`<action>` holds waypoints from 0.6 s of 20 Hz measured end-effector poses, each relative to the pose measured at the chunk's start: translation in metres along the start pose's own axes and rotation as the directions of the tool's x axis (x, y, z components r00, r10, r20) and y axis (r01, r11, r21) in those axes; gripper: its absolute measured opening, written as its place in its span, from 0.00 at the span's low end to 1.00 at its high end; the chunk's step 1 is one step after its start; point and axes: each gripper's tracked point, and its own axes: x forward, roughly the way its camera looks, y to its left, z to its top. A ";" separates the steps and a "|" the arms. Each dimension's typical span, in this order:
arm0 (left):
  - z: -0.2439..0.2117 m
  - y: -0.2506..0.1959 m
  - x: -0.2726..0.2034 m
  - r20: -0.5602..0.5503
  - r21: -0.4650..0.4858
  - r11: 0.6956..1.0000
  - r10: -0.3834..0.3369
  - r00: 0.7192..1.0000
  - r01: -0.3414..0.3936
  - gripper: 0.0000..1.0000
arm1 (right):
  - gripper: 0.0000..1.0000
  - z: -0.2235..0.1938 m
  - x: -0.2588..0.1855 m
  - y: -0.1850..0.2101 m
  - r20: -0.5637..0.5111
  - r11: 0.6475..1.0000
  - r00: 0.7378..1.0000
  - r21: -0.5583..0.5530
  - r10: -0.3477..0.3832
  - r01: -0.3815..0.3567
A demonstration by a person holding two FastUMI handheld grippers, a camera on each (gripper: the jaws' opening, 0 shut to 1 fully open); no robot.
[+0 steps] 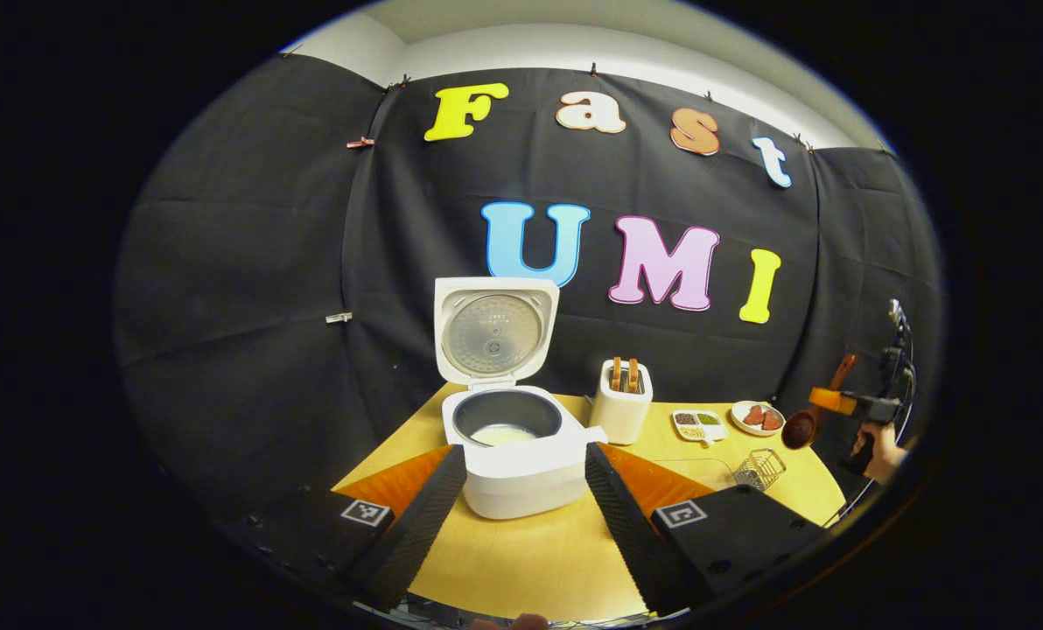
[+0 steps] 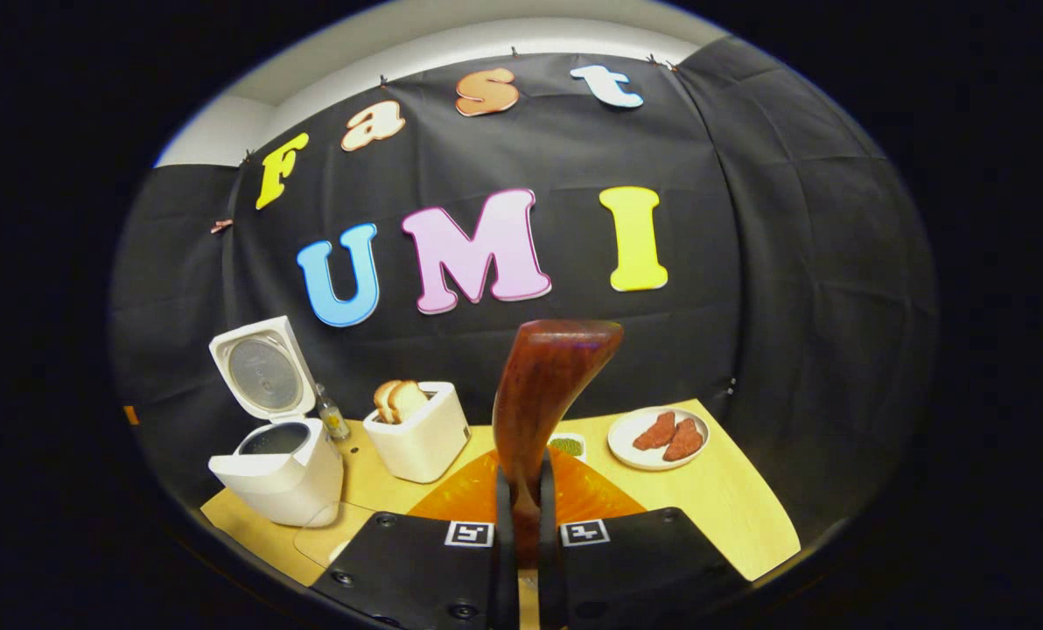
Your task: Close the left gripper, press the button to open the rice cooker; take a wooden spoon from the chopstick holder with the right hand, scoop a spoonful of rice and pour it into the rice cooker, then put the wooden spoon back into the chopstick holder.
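The wooden spoon (image 2: pixel 543 394) is clamped by its handle between the two fingers of the right gripper (image 2: pixel 521 507), its bowl standing up above them. In the left gripper view that same spoon (image 1: pixel 806 424) hangs in the air well off to the right of the rice cooker (image 1: pixel 513 446), past the table's (image 1: pixel 530 560) far edge, with a hand (image 1: pixel 880 451) below it holding the tool.

The rice cooker sits on the table with its lid (image 1: pixel 493 331) swung fully up, and a pale layer lies at the bottom of the dark inner pot (image 1: pixel 506 418). The left gripper (image 1: pixel 526 494) hovers just in front of the cooker, its fingers spread wide to either side and grasping nothing.

Just right of the cooker stands a white toaster (image 1: pixel 622 404) with two slices of bread in it. Further right come a small divided dish (image 1: pixel 699 424), a plate (image 1: pixel 758 418) with reddish pieces, and nearer the front a little wire basket (image 1: pixel 759 468).
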 end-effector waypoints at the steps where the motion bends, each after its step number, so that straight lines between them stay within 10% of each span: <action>1: -0.001 -0.006 -0.001 -0.001 0.006 1.000 0.002 1.000 -0.002 0.94 | 0.13 -0.014 0.007 -0.008 -0.018 1.000 1.000 0.006 -0.014 0.014; 12: -0.011 -0.017 -0.009 -0.037 0.019 0.999 0.038 0.999 -0.037 0.95 | 0.17 -0.105 0.054 -0.032 -0.194 0.984 0.980 0.163 -0.042 0.075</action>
